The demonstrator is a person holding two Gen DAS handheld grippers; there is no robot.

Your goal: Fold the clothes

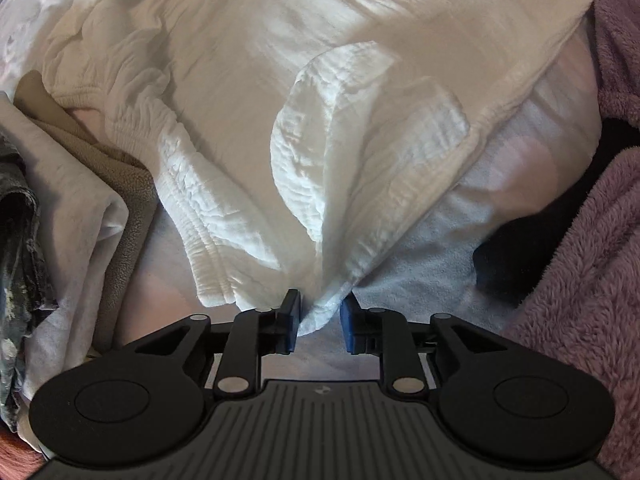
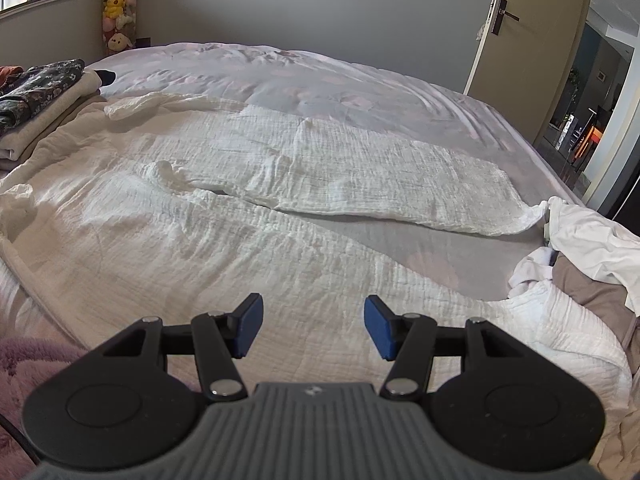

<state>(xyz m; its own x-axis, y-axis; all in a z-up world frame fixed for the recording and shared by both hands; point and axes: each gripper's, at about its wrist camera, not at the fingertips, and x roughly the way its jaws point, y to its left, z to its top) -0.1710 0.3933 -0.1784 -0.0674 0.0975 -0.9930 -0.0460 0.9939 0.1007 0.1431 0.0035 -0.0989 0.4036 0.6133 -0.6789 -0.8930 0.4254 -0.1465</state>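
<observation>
White crinkled muslin trousers (image 2: 280, 168) lie spread on the bed (image 2: 340, 92), legs running to the right. In the left wrist view the same trousers (image 1: 248, 92) show a gathered elastic waistband (image 1: 136, 128) at left and a fold rising toward my left gripper (image 1: 320, 324). That gripper points straight down. A pointed corner of the cloth (image 1: 320, 312) sits between its blue pads (image 1: 294, 320), with a little gap on the right side, so the jaws are open. My right gripper (image 2: 314, 328) hovers open over the near trouser leg with nothing between its fingers.
A stack of folded clothes (image 2: 36, 96) sits at the bed's left, seen also as folded clothes (image 1: 64, 208) in the left wrist view. A pink fluffy blanket (image 1: 580, 280) borders the near side. Loose unfolded garments (image 2: 580, 248) are heaped at right. A door (image 2: 520, 40) stands open beyond.
</observation>
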